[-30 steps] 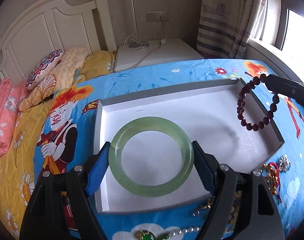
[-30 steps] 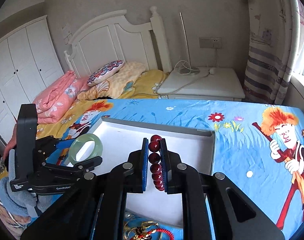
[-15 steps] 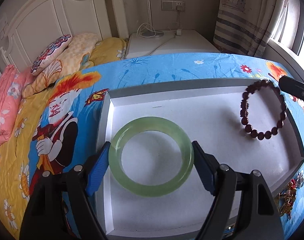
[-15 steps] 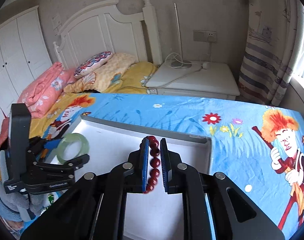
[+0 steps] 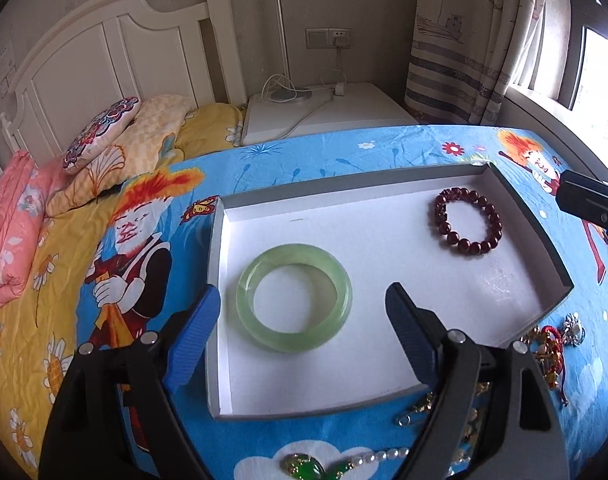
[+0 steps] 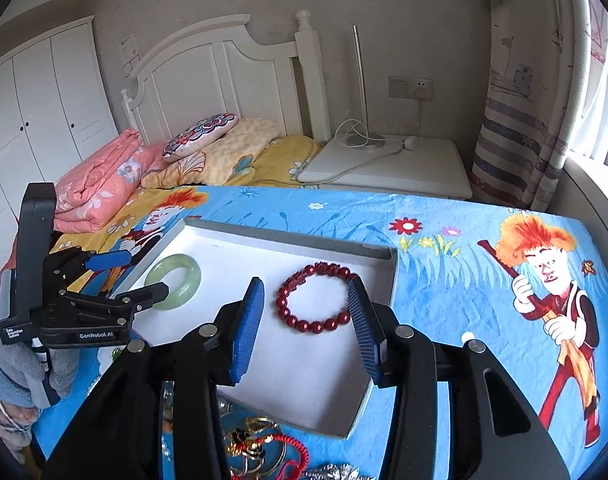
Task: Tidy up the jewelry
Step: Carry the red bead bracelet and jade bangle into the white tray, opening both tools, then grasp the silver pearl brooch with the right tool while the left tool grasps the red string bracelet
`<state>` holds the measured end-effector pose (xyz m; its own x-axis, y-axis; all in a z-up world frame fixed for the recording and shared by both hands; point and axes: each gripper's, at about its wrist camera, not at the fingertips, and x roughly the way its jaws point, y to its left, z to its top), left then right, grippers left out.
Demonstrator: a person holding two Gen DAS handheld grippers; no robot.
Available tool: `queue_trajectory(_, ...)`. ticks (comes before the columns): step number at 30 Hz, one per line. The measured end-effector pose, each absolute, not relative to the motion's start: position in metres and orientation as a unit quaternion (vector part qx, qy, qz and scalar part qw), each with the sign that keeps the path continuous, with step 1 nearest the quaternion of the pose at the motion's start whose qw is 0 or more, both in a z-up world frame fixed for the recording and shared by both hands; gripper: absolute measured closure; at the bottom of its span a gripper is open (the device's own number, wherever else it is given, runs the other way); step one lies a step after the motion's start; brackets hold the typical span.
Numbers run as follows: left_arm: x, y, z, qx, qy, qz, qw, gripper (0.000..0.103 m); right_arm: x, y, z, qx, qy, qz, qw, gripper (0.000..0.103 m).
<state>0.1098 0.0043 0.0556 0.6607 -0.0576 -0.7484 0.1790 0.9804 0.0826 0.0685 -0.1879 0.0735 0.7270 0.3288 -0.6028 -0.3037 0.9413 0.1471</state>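
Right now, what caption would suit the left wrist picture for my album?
Open left gripper hovers over a green bangle lying beside a red bead bracelet in a white tray.

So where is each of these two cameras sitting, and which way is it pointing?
Left wrist view: rides on the left tongs, looking forward and down along the blue fingers at the green bangle in the white tray; the right tongs' tip shows at the right edge.
Right wrist view: rides on the right tongs, open around the red bead bracelet; the left tongs show at left.
Both views share the tray, bangle, bracelet, the blue cartoon bedspread and the headboard.
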Motion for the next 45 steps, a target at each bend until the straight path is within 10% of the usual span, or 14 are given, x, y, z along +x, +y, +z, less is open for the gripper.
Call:
queue_trajectory(36, -0.048, -0.008, 0.021, 0.078, 0.407, -0.127, 0.901, 0.012, -0.004, -0.217, -0.002, -0.119, 0.414, 0.201, 0.880, 0.049)
queue_trajectory(45, -0.037, -0.042, 0.038, 0.061, 0.406, -0.169, 0.896, 0.012, -0.021, -0.218, 0.000, -0.124, 0.400, 0.207, 0.884, 0.067)
